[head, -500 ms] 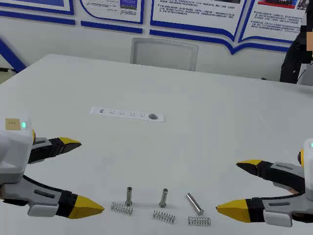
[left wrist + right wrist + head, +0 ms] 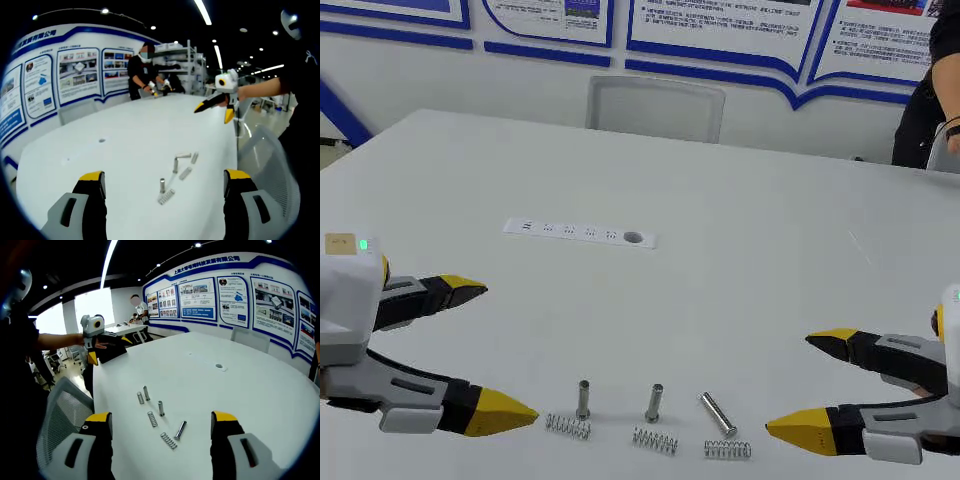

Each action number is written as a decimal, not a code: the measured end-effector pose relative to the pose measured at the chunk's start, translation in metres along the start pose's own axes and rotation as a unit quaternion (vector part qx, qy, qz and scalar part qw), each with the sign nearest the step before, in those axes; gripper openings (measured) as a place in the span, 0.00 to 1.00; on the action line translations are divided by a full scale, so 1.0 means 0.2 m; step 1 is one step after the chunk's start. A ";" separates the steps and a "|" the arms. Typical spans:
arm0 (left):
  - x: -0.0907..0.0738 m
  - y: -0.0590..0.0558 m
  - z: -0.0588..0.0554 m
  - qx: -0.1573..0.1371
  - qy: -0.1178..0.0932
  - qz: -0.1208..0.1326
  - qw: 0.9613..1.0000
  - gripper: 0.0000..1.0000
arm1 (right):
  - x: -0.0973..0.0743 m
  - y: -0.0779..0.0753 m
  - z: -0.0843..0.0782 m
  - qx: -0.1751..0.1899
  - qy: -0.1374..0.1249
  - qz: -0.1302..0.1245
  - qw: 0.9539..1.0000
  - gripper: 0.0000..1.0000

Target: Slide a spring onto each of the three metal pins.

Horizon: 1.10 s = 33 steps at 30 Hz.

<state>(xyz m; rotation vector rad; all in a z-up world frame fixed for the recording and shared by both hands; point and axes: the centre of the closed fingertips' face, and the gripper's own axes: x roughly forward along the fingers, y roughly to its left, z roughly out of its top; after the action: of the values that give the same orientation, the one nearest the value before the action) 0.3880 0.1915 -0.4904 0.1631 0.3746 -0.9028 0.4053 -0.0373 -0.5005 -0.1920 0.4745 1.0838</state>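
Metal: left pin (image 2: pixel 584 398), middle pin (image 2: pixel 655 402) upright, right pin (image 2: pixel 718 415) lying flat on counter (image 2: pixel 740 230); springs (image 2: pixel 655 441) loose alongside; left tool (image 2: pixel 510 351), right tool (image 2: pixel 788 382) spread wide, empty; risk: nudge topples upright pins, springs roll.

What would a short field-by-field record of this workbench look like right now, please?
left tongs: open, empty, left of the parts
right tongs: open, empty, right of the parts
left pin: upright
middle pin: upright
right pin: lying on its side
left spring: flat, in front of its pin
middle spring: flat, in front of its pin
right spring: flat, by its pin's near end
springs on pins: none
table: white
socket strip: set in the table beyond the pins
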 end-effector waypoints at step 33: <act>0.06 0.02 -0.08 -0.012 0.011 0.005 1.000 0.99 | 0.05 -0.10 -0.10 0.019 0.003 -0.029 0.999 0.73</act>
<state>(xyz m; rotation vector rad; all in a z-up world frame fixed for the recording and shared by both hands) 0.3947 0.1904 -0.5105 0.1518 0.4039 -0.8862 0.4210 -0.0472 -0.5250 -0.1738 0.4924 1.0167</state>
